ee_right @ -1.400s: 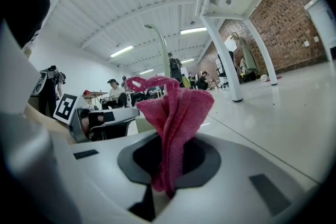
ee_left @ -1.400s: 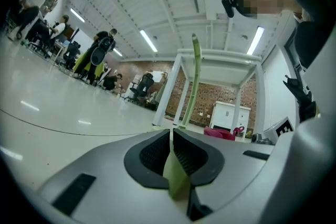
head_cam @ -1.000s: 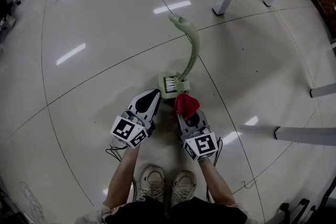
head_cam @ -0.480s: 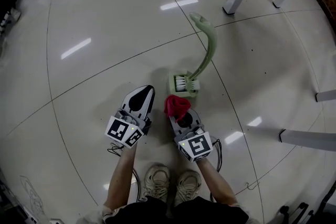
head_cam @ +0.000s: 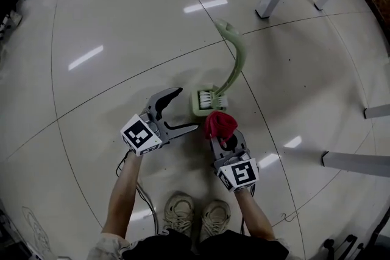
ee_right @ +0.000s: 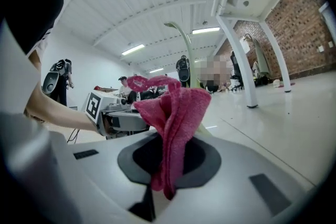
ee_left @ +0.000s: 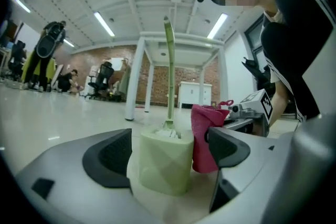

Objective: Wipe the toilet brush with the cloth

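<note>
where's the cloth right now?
Head view, centre: the cloth is pinched in the right tool, just right of the green brush holder and nearer the person.

No readable text or labels.

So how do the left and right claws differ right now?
The left claw has just been opening and stands wide, the holder ahead between its jaws, untouched; the right claw is shut on the cloth. The left lies on its side; the right sits marker-up. Both point at the holder.
</note>
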Available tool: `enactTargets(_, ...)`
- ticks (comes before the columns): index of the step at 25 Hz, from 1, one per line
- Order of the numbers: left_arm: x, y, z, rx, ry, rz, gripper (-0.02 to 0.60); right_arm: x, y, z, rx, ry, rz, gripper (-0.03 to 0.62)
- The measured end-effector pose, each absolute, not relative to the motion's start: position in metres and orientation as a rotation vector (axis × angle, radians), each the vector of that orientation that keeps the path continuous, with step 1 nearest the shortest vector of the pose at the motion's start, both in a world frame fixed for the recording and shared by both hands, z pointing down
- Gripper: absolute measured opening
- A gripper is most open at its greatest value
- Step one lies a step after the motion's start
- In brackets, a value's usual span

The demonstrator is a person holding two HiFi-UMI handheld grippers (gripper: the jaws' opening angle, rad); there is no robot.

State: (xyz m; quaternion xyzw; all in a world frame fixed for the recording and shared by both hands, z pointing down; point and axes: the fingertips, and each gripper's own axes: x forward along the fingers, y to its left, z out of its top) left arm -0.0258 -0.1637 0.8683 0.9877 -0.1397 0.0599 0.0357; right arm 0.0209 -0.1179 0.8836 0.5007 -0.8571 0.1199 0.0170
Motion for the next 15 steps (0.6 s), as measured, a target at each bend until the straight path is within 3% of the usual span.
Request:
enactTargets(4, -0.002, -0.160, 0.889, 3.062, -0.226, 0.364, 0.480, 0.025, -0.123, 0.887, 1.564, -2.631, 0.362, 0.031)
enactTargets(15, 0.012, -0.178, 0.895, 2.967, -0.147, 0.300, 0.483, 0.032, -0.131, 0.888, 1.550, -2.632, 0.305, 0.031)
